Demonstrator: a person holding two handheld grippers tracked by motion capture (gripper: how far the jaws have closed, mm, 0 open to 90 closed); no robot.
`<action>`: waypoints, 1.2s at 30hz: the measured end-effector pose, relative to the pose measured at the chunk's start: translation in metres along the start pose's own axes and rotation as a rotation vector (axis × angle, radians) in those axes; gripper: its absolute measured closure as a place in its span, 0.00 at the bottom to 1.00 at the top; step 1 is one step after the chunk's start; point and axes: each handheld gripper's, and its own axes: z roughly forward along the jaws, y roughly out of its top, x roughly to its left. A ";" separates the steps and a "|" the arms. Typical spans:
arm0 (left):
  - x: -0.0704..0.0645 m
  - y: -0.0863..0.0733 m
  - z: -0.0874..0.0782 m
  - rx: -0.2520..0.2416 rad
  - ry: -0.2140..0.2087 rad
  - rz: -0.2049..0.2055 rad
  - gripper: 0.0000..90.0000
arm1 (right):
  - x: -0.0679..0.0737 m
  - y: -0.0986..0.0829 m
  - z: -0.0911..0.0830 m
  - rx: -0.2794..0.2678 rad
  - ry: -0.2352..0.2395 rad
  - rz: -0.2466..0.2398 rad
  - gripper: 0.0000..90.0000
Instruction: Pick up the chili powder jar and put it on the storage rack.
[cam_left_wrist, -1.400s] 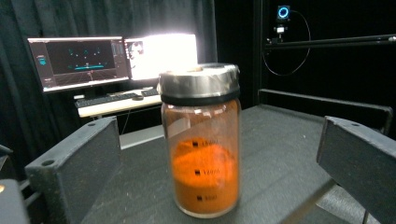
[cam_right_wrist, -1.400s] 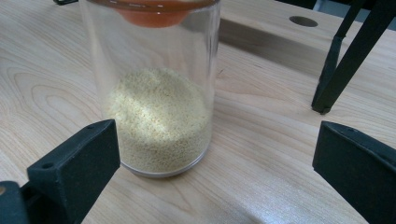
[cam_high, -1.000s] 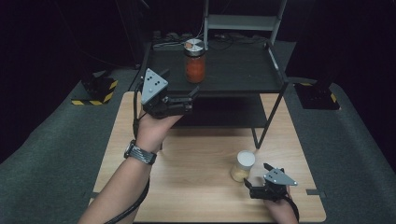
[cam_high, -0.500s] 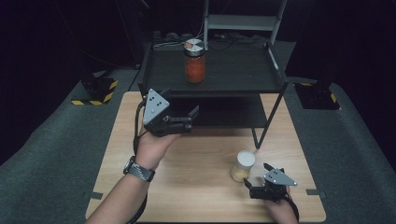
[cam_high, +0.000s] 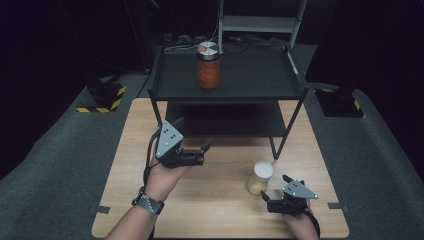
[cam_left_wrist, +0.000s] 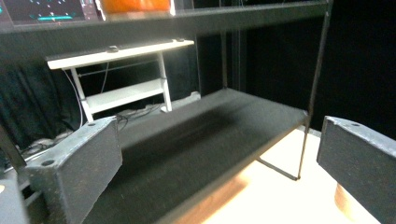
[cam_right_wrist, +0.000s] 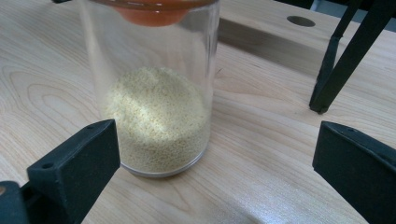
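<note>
Glass, smooth and likely slippery, is forming the grain jar (cam_right_wrist: 154, 88) standing near the tabletop's front right corner; its straight wall above the yellow grains looks best for gripping. Just before it, the right gripper (cam_high: 291, 198) is waiting, jaws spread. Farther off, the left gripper (cam_high: 184, 151) is hovering open-jawed before the black shelf (cam_left_wrist: 196, 135), whose top, in the high view, is carrying an orange-filled jar (cam_high: 208, 66).

Things around the wooden table

A black rack (cam_high: 250, 85) stands at the far edge of the wooden table (cam_high: 220, 200). A jar of red stuff (cam_high: 208, 67) with a silver lid sits upright on the rack's top shelf, near the back edge and a bit left of the middle. The lower shelf is bare. Behind the rack are a white stand (cam_high: 260, 22) and some cables (cam_high: 180, 42). A black and yellow striped block (cam_high: 100, 97) lies on the grey floor (cam_high: 50, 165) by the table's far left corner.
</note>
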 end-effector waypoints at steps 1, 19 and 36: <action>0.000 -0.007 0.000 0.015 -0.013 -0.005 0.00 | 0.000 0.000 0.000 0.000 0.000 0.000 0.00; -0.006 -0.071 0.001 0.117 -0.057 -0.047 0.00 | 0.002 0.000 0.000 0.001 -0.006 -0.005 0.00; -0.005 -0.127 0.001 0.229 -0.051 -0.089 0.00 | 0.003 0.000 0.000 -0.001 -0.010 -0.008 0.00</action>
